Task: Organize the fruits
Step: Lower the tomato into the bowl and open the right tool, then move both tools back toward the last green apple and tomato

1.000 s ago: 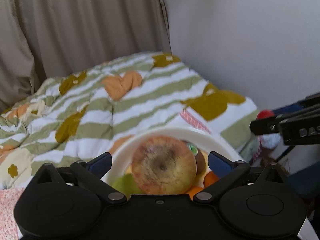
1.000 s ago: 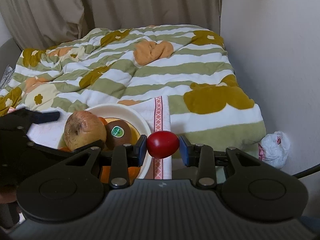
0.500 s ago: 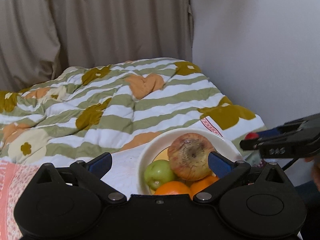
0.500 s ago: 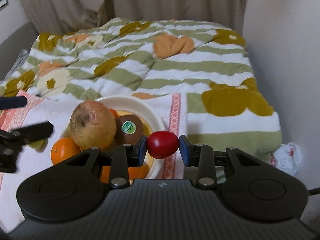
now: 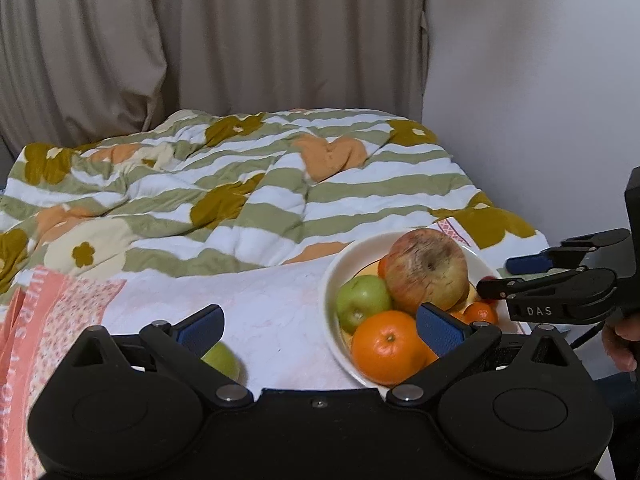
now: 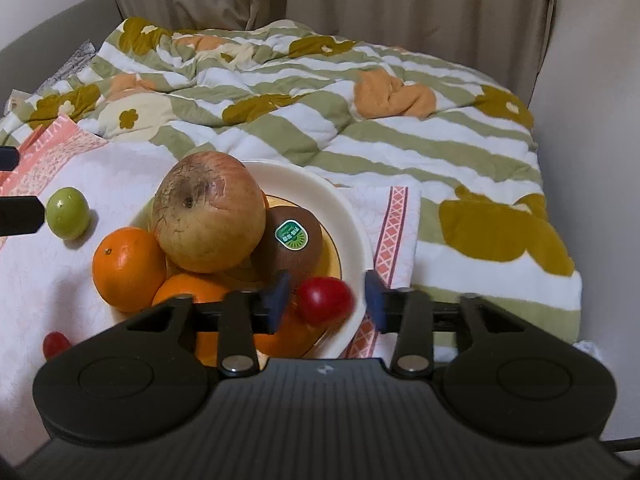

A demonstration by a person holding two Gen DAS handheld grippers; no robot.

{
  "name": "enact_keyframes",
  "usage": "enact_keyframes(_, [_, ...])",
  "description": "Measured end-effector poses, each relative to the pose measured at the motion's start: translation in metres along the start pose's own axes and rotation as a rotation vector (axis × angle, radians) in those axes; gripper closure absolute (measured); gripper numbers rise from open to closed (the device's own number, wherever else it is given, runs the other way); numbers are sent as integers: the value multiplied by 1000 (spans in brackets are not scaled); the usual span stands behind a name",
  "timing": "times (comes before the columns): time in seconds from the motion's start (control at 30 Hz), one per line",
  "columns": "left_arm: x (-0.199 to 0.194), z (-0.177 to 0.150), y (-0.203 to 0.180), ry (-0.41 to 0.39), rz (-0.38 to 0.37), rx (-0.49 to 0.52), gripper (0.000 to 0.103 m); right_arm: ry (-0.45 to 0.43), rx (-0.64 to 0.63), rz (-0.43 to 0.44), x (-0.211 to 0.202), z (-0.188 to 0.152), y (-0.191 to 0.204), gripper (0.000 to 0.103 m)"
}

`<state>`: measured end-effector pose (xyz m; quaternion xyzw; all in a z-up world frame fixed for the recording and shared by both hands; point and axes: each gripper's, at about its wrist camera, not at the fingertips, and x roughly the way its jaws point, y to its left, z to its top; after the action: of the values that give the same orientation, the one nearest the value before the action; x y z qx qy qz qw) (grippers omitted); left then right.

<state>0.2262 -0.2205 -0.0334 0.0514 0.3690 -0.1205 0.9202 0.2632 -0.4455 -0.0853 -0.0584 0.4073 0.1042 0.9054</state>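
A cream bowl [image 6: 352,216] on the white cloth holds a big blotchy apple [image 6: 210,212], a kiwi [image 6: 292,240], oranges [image 6: 128,268] and, in the left wrist view, a green apple [image 5: 362,300]. My right gripper [image 6: 324,300] is open over the bowl's near right rim; a small red fruit [image 6: 326,300] sits blurred between its fingers without touching them. My left gripper [image 5: 320,326] is open and empty left of the bowl [image 5: 332,280]. A small green fruit [image 6: 68,212] lies on the cloth by the left fingertip [image 5: 200,326]. The right gripper shows in the left wrist view [image 5: 516,276].
A small red fruit [image 6: 56,344] lies on the cloth at the near left. A striped flowered quilt [image 5: 240,192] covers the bed behind. A pink patterned cloth [image 5: 44,312] lies at the left. The wall [image 5: 540,80] and curtains [image 5: 200,40] stand at the back.
My right gripper has opened and let go of the red fruit over the bowl's rim. My left gripper has drawn back and to the left of the bowl.
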Motion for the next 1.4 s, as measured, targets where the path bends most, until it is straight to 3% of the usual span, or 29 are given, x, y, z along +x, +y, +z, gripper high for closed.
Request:
enact_keyframes(0.1, [-7,-5,3,-2,7,-15,0,-11,-9,-37,-6,-4,4,6])
enact_keyframes(0.17, [-12,-8,2,-3,15,-21,0,-24,-17,-51,-13,-6,5,0])
enact_keyframes(0.63, [-79,-26,9,-87,41,-85,0,-99,1,-70,-85,-17,19,0])
enact_keyframes(1.0, [-130,-43,37,-121,112,-86,0,-120,56,-40,-143,-22,54,0])
enact_keyframes(1.2, [-135,-48,69,-121,96,-62,0,-114,135,-39,-159,-30,84,0])
enact_keyframes(1.4, [-118,-52,100,-80,40,16,0,-76,229,-92,-156,-42,119,0])
